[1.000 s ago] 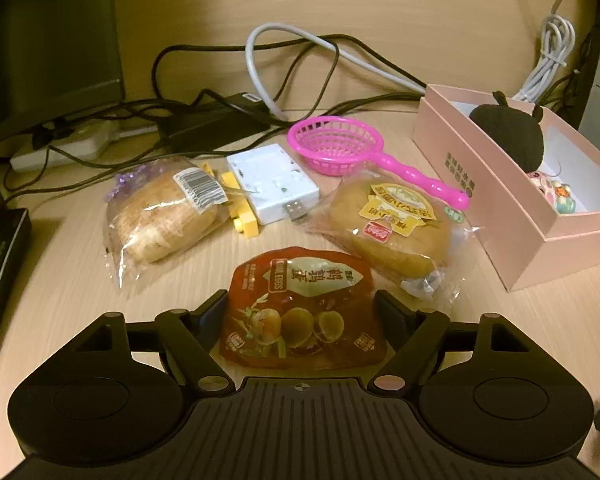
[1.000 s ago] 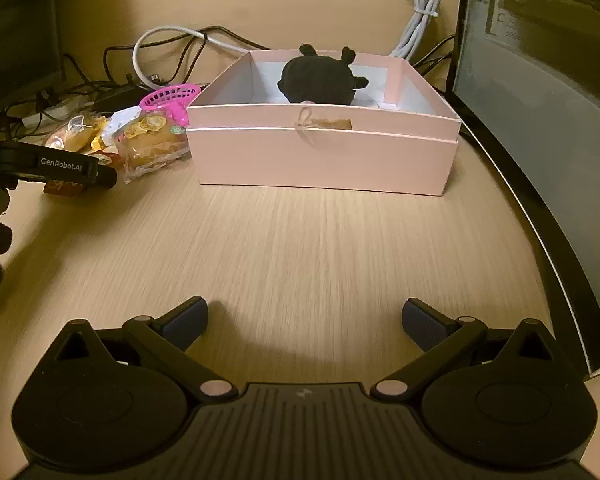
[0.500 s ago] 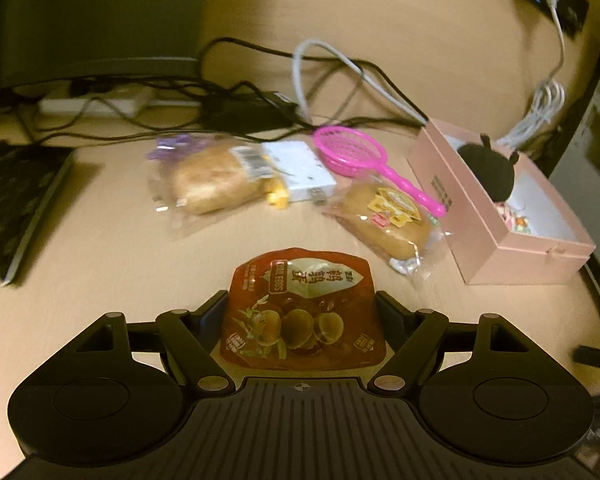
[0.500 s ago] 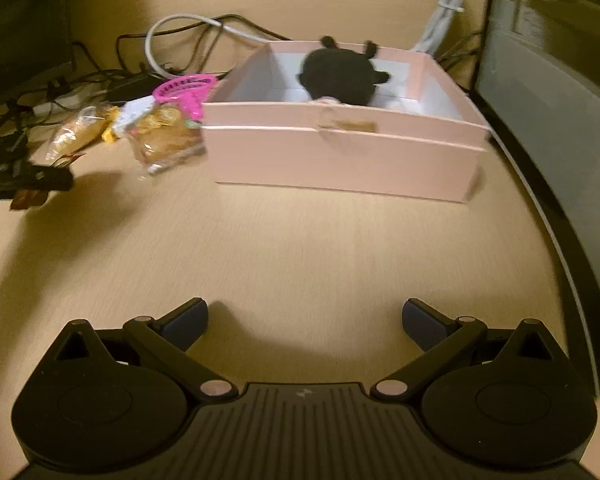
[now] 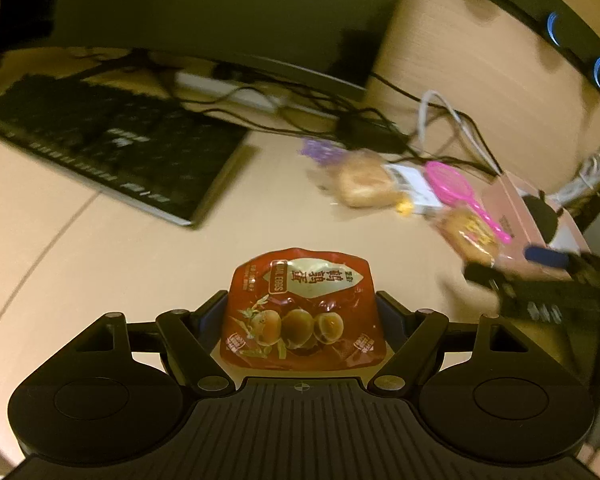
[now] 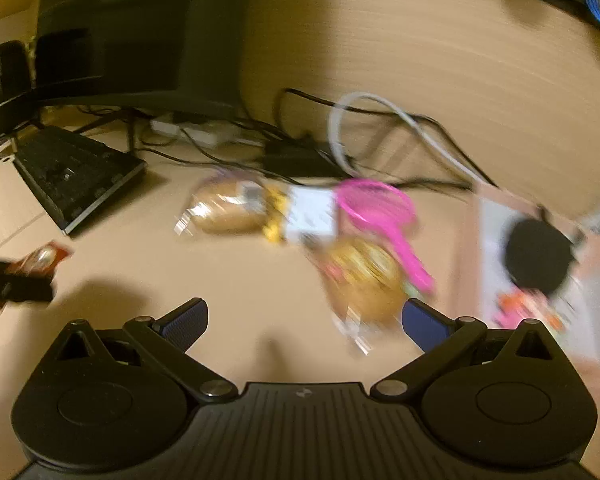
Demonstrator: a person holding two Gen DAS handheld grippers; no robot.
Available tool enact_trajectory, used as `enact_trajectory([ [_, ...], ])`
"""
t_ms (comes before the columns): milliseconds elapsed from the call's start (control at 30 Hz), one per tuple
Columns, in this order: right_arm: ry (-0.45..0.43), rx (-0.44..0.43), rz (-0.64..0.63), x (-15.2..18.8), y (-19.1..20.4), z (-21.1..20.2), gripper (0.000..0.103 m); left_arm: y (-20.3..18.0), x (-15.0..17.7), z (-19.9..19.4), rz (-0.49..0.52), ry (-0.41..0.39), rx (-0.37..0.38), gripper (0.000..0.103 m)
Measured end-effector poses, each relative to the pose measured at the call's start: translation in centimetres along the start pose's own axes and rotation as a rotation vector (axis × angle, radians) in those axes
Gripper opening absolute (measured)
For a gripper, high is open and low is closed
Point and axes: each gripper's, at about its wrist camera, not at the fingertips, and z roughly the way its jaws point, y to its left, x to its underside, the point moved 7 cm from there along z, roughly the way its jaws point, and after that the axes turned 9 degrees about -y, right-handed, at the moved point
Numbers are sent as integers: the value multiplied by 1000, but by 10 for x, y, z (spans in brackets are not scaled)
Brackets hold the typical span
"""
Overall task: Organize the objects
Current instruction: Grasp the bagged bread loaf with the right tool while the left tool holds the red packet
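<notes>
The wrapped bun [image 6: 228, 210] serves as landmark on the desk [image 6: 260, 280]. Just to its right lies a small box [image 6: 312, 214], and right of that a toy strainer [image 6: 374, 204]. In front of the strainer, to the bun's right, lies a second wrapped pastry [image 6: 364, 276]. Farther right stands an open box [image 6: 596, 280] with a round plush toy [image 6: 538, 258] inside. Behind the bun run cables [image 6: 300, 152]. Well to its left lies a keyboard [image 6: 74, 172], a monitor [image 6: 136, 36] behind it. The quail egg packet [image 5: 302, 312] sits between the left gripper [image 5: 300, 312] fingers, nearer than the bun.
</notes>
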Motion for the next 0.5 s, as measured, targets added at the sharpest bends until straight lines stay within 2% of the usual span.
enact_trajectory([
  [233,8,-26,-49,-39,41,83,103,38,3,-19,-78,18,-18,82],
  [367,52,-24,-116,-41,61,125,103,43,2,-24,-74,21,-12,82],
  [500,79,-36,-144,-40,67,142,103,40,2,-22,-42,35,11,82],
])
